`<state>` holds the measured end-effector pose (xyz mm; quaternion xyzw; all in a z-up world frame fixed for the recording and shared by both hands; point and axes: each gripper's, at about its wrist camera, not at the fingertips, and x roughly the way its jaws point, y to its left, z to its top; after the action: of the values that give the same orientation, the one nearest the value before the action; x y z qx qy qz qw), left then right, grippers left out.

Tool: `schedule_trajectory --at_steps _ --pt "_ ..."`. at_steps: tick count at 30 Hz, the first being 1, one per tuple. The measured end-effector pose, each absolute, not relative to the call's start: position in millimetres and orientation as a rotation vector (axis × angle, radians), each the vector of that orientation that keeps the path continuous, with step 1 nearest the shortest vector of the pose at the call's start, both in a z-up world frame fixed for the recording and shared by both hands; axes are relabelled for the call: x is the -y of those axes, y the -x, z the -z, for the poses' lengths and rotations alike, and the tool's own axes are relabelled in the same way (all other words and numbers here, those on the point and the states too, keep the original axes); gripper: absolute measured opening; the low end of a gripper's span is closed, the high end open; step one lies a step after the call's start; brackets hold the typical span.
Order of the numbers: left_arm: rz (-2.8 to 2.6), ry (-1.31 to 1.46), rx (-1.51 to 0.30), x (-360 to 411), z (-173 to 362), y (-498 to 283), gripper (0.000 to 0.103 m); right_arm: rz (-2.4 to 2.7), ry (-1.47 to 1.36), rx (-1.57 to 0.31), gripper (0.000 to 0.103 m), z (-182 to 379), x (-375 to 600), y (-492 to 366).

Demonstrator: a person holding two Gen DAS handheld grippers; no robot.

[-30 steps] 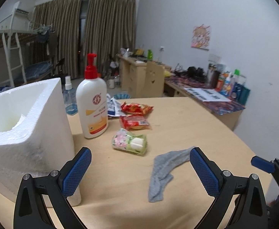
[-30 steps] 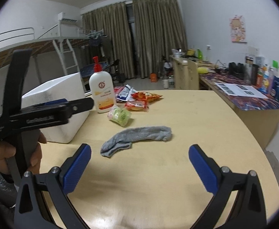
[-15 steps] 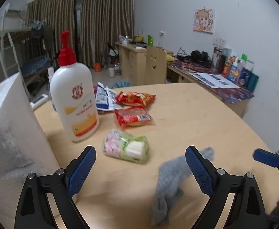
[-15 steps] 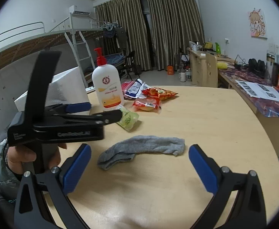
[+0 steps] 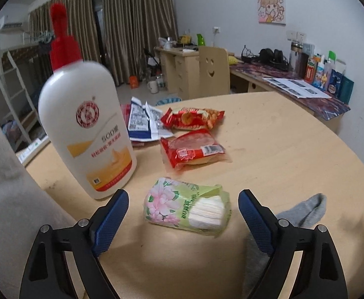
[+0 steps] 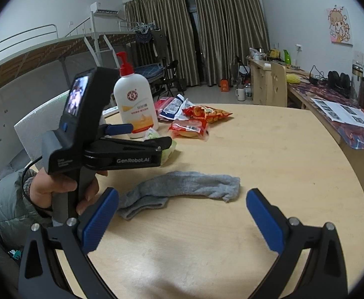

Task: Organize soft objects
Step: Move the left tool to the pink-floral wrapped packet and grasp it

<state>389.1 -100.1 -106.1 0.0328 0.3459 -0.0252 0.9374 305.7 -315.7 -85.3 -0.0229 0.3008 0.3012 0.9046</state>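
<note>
On the far left stands a white foam box (image 6: 45, 122), right at the edge of the round wooden tabletop (image 5: 281, 154). Just beside it is a tall white pump bottle (image 5: 84, 134) with a red top, standing up straight.

Next comes the left hand-held gripper (image 5: 182, 206). A hand (image 6: 57, 189) in a grey puffy sleeve holds it. Its blue pads are wide apart but closing in. A soft pack of tissues (image 5: 187, 204) with pink flowers lies flat on the tabletop between the pads. The pads are not pressing on it, and I cannot tell if they have come down around it or are a bit above it.

Behind the tissues lie some snack bags: a blue and white one (image 5: 144, 122), a red one with nuts (image 5: 194, 118), and a red one with a bun (image 5: 192, 149).

A grey sock (image 6: 182, 189) lies flat and stretched out on the tabletop, to the right of the tissues and near them.

The right hand-held gripper (image 6: 182, 214) is above the tabletop with its blue pads spread wide. It holds nothing. The sock is just in front of it, with one end close to the left pad (image 6: 99, 219).
</note>
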Motion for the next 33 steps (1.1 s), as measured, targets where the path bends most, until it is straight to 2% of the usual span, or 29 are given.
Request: schedule_trajectory --at_steps 13,33 --pt "0.101 0.015 -0.848 90 127 -411 0.074 -0.620 0.054 -0.650 0.103 90 311 -312" --pt "0.114 -0.016 -0.794 95 110 -397 0.059 -0.615 0.110 -0.697 0.103 91 300 -321"
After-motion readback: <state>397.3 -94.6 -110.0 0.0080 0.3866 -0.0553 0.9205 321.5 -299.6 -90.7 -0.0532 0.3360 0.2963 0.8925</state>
